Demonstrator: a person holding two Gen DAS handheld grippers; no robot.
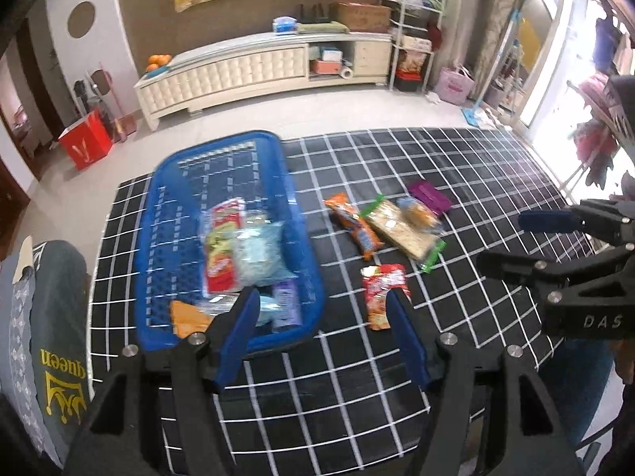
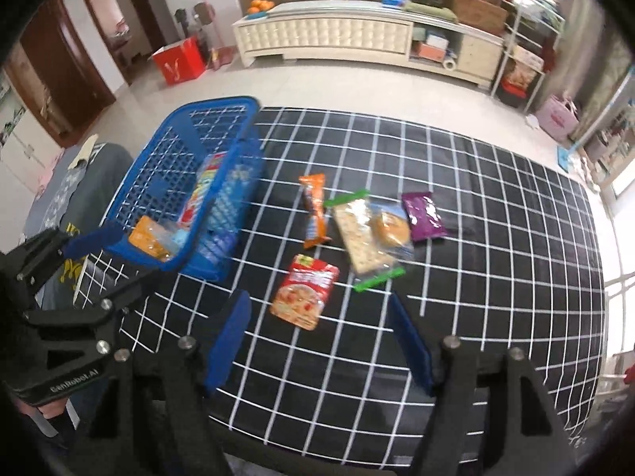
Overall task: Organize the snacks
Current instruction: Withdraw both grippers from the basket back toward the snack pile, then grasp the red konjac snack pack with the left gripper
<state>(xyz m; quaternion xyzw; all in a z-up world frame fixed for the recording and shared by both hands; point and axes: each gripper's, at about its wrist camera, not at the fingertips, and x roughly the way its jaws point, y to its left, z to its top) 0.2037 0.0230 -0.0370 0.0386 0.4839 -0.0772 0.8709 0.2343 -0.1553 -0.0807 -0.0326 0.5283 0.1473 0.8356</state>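
- I have the blue basket (image 1: pixel 305 277) at about ten o'clock from the middle of my left wrist view, standing on the black checked tablecloth (image 1: pixel 476 182).
- Inside it I can see a red and yellow packet (image 1: pixel 222 218) lying lengthwise, a pale blue bag (image 1: pixel 260 256) on top of it toward the near end, a purple packet (image 1: pixel 286 303) against the near right wall, and an orange packet (image 1: pixel 186 317) in the near left corner. The picture is blurred, so I cannot read any labels.
- My left gripper (image 1: pixel 322 305) hangs above the basket's near right corner, fingers spread wide and grasping nothing.
- Outside the basket, loose on the cloth at about two o'clock in my right wrist view: an orange bar (image 2: pixel 315 210), a clear cracker pack with green ends (image 2: pixel 361 238) with a round pastry in clear wrap (image 2: pixel 393 228) lying on it, and a purple pouch (image 2: pixel 422 216) just beside those.
- A red pouch (image 2: pixel 305 291) lies nearest me, at twelve o'clock between the fingers of my right gripper (image 2: pixel 317 313), which is also spread open and empty, raised above the cloth.
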